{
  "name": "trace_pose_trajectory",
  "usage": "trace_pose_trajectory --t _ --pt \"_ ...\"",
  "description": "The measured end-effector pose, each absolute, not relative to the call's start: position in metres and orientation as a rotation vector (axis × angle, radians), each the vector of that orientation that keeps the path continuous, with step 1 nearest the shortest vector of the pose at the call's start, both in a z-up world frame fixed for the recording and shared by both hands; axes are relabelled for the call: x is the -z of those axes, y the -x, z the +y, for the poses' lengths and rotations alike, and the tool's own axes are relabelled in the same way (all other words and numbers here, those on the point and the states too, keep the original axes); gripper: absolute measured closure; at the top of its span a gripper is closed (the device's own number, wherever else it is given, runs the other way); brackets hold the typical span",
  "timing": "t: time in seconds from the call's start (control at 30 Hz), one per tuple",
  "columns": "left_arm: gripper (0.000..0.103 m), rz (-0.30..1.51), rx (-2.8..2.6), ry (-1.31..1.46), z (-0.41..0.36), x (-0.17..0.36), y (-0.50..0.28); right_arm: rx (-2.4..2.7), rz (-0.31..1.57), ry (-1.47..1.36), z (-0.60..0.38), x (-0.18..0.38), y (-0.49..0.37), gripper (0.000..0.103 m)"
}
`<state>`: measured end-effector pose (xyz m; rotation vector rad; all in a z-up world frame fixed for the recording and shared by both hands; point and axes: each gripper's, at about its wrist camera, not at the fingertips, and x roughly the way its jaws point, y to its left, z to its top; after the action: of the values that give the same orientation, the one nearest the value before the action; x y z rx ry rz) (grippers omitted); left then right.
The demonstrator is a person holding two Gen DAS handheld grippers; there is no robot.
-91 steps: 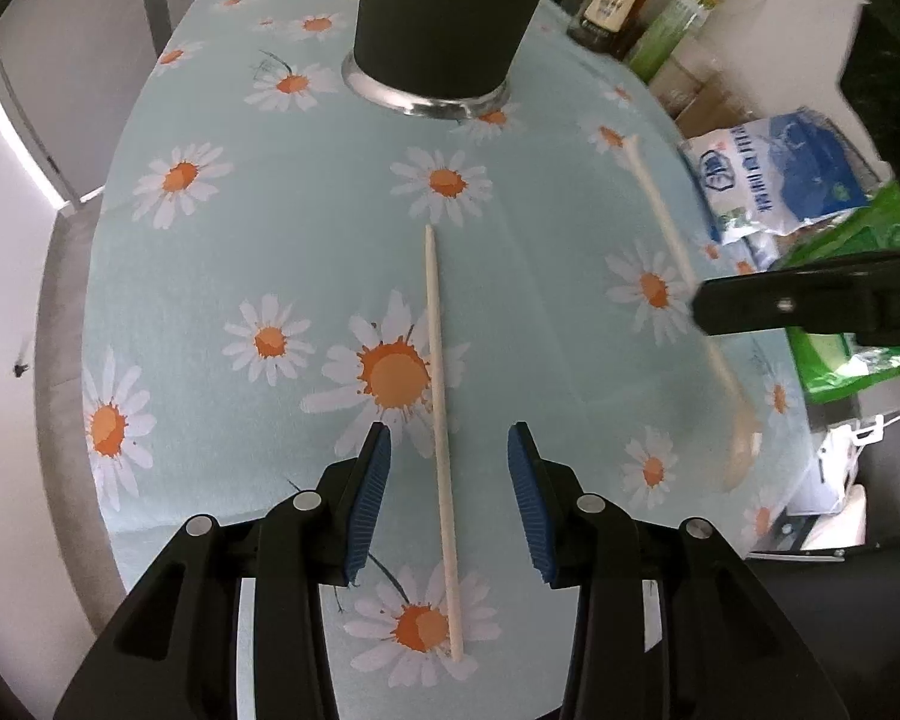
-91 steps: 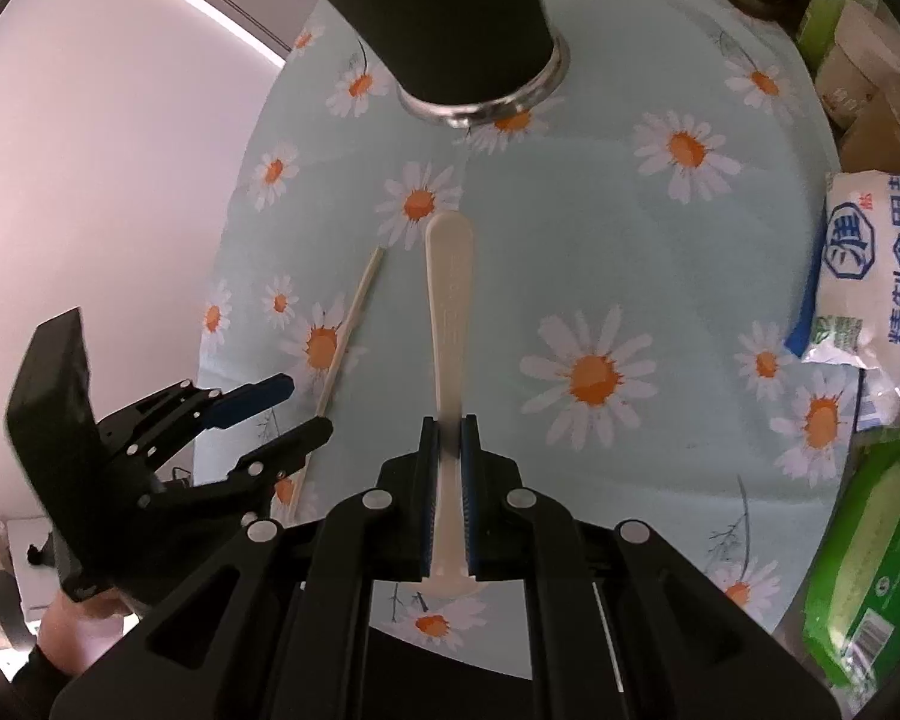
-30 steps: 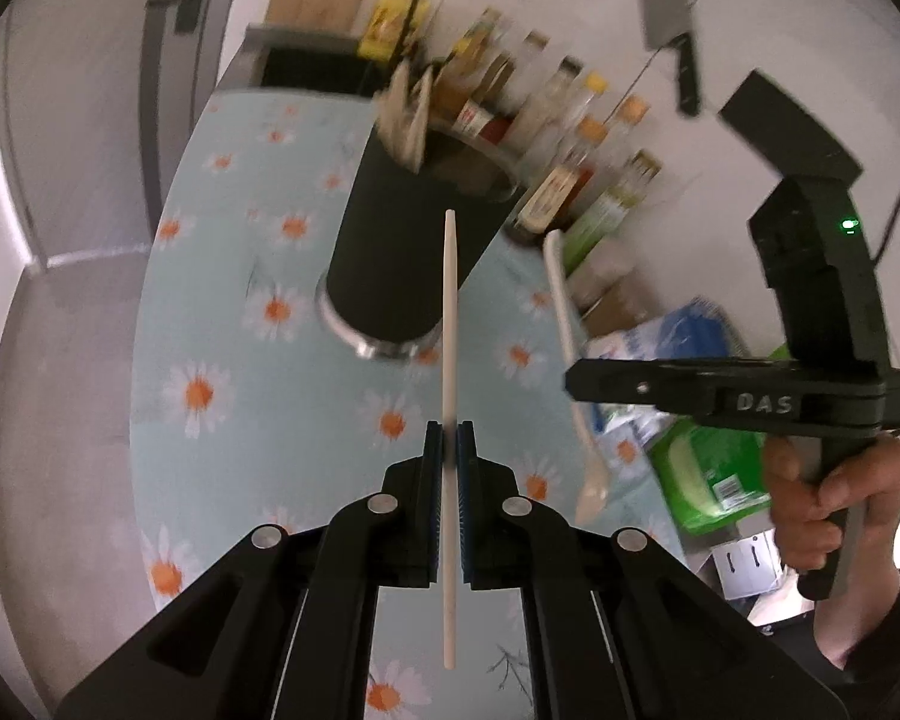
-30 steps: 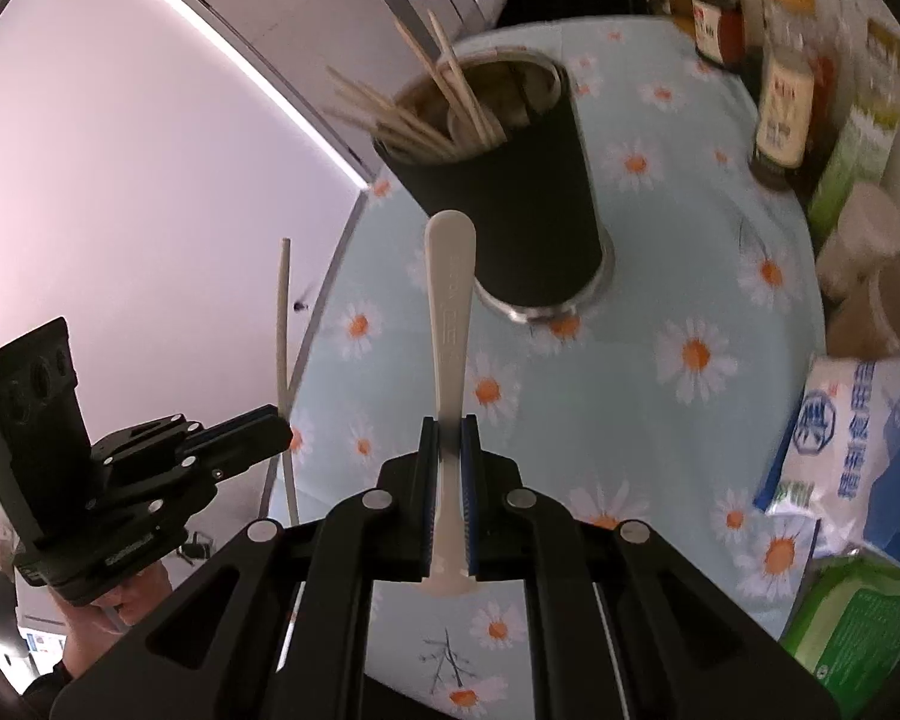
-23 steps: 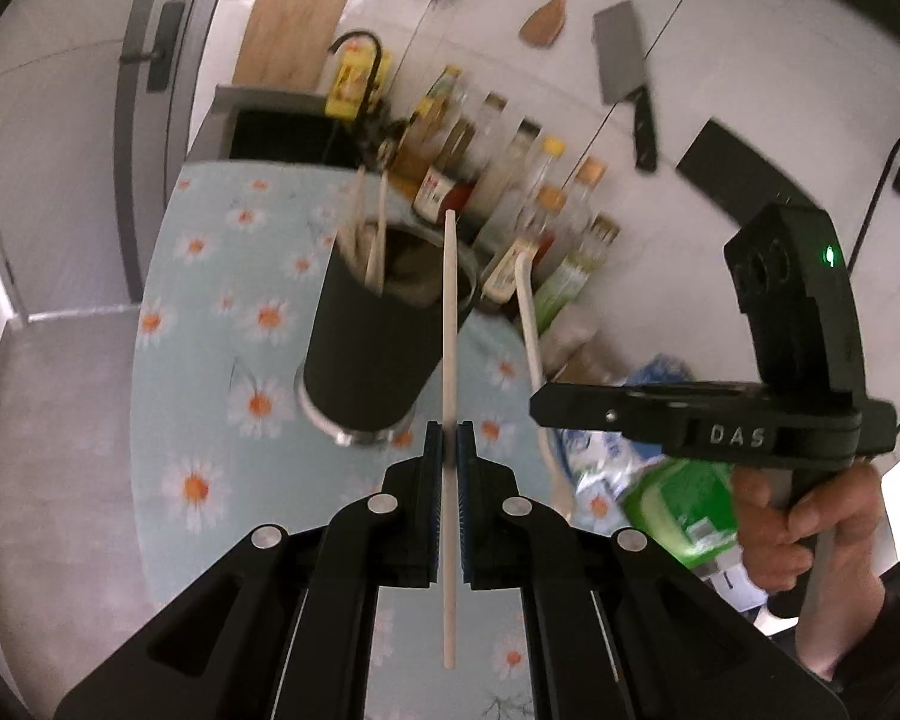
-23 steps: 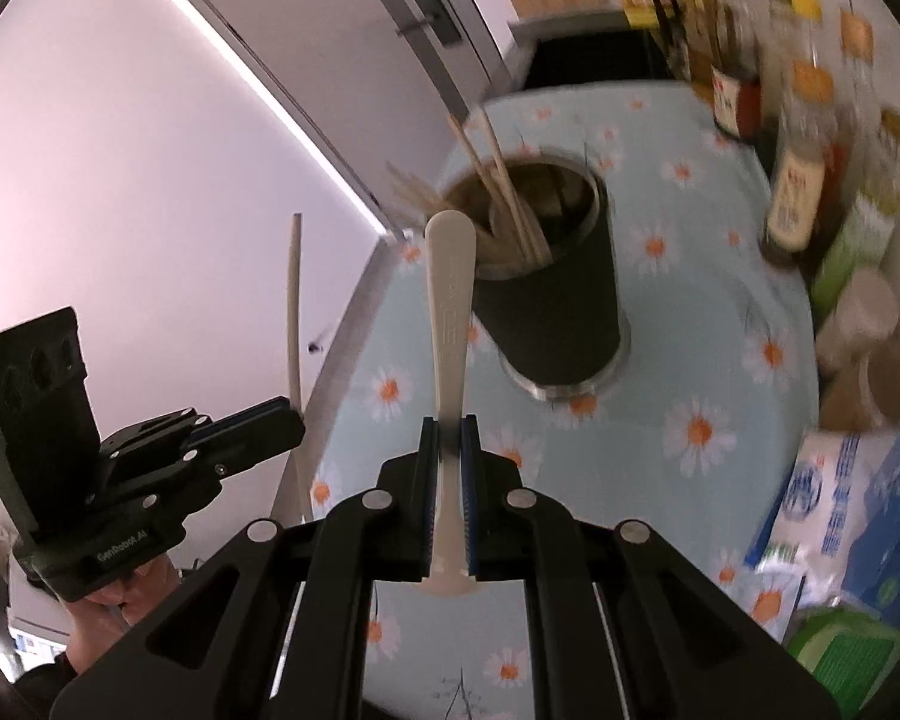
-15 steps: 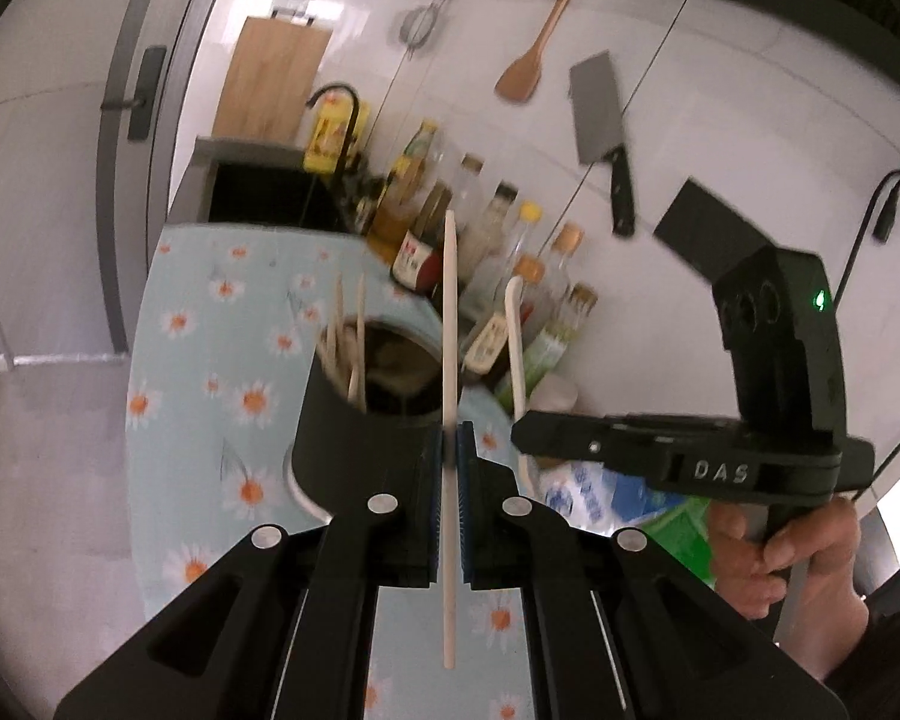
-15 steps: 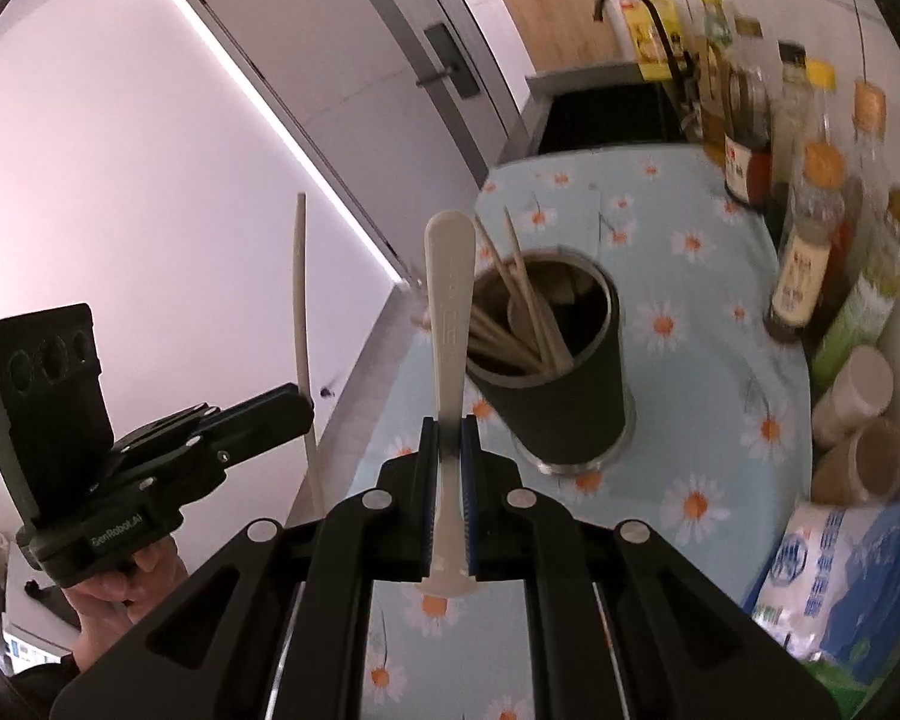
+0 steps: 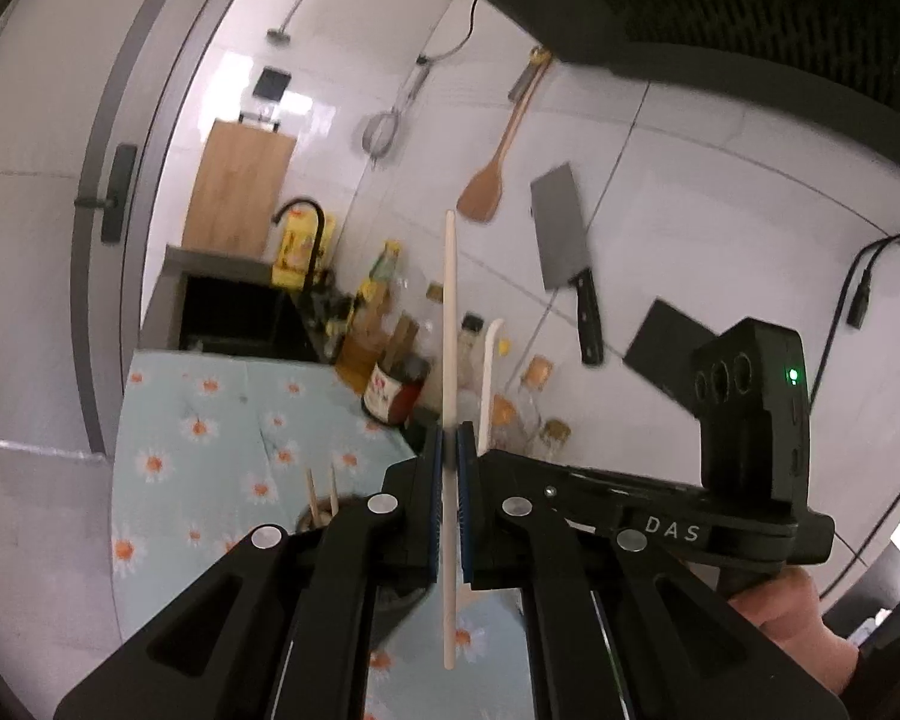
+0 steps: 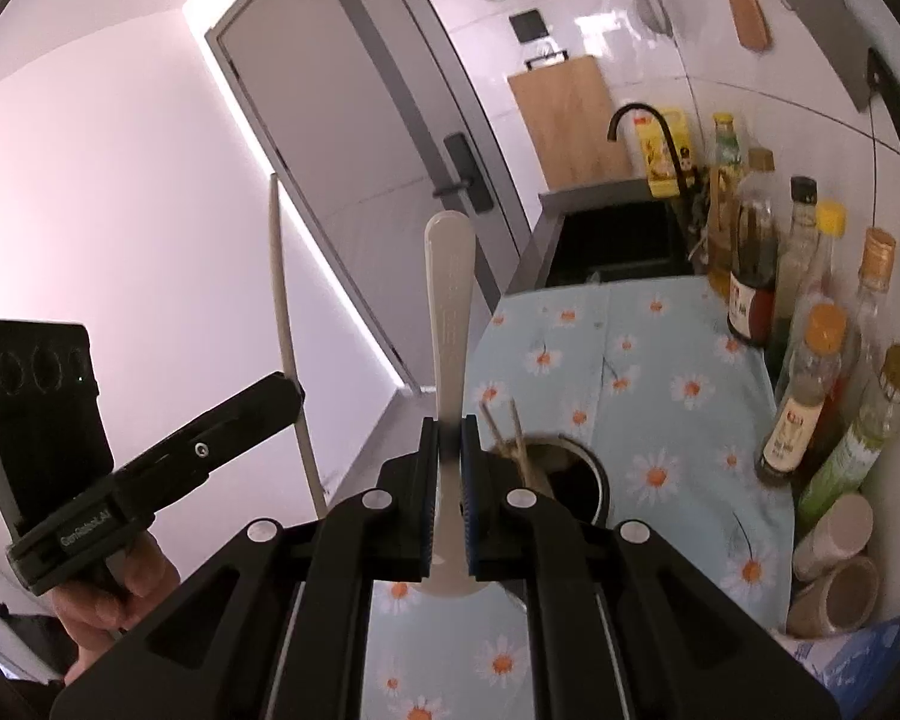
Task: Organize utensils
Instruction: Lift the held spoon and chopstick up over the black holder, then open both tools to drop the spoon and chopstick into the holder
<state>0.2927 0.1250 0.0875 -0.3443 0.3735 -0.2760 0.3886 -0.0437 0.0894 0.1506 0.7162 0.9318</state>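
Observation:
My left gripper [image 9: 448,468] is shut on a pale chopstick [image 9: 449,312] and holds it upright high above the table. My right gripper [image 10: 448,462] is shut on a white plastic spoon [image 10: 448,300], handle up. The black utensil holder [image 10: 570,474] with several chopsticks stands on the daisy tablecloth [image 10: 660,360], just beyond and below the right gripper. In the left wrist view only its chopstick tips [image 9: 321,492] show, left of my fingers. The right gripper [image 9: 492,462] with the spoon [image 9: 491,372] sits close on the right. The left gripper [image 10: 294,402] and chopstick [image 10: 285,300] show in the right wrist view.
Bottles of sauce and oil [image 10: 810,330] line the wall at the right. Small jars [image 10: 834,564] and a blue packet [image 10: 858,666] lie at the near right. A sink [image 10: 618,240] is at the far end. A cleaver [image 9: 564,246] and wooden spatula [image 9: 492,180] hang on the tiled wall.
Both grippers have risen and tilted up with their utensils, so the views now look over the holder toward the wall. The holder has dropped low in both views.

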Motion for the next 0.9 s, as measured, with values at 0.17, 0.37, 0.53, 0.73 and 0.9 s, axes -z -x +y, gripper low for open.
trace_pose_trajectory --t 0.17,0.37,0.53,0.73,0.9 --pt "0.099 0.285 0.252 0.336 0.13 -0.093 -0.301 -0.927 0.656 -0.185 -0.044 -0.098 -0.398 0.095" --pt "0.099 0.225 0.227 0.366 0.139 -0.085 -0.316 -0.905 0.615 -0.228 -0.043 -0.095 -0.409 0.095" --pt "0.099 0.186 0.213 0.399 0.146 -0.075 -0.325 -0.872 0.618 -0.292 -0.047 -0.083 -0.422 0.095" --pt "0.099 0.17 0.191 0.413 0.15 -0.055 -0.332 -0.86 0.64 -0.33 -0.048 -0.065 -0.432 0.095" --pt "0.099 0.183 0.173 0.42 0.152 -0.038 -0.339 -0.846 0.665 -0.332 -0.045 -0.05 -0.434 0.095"
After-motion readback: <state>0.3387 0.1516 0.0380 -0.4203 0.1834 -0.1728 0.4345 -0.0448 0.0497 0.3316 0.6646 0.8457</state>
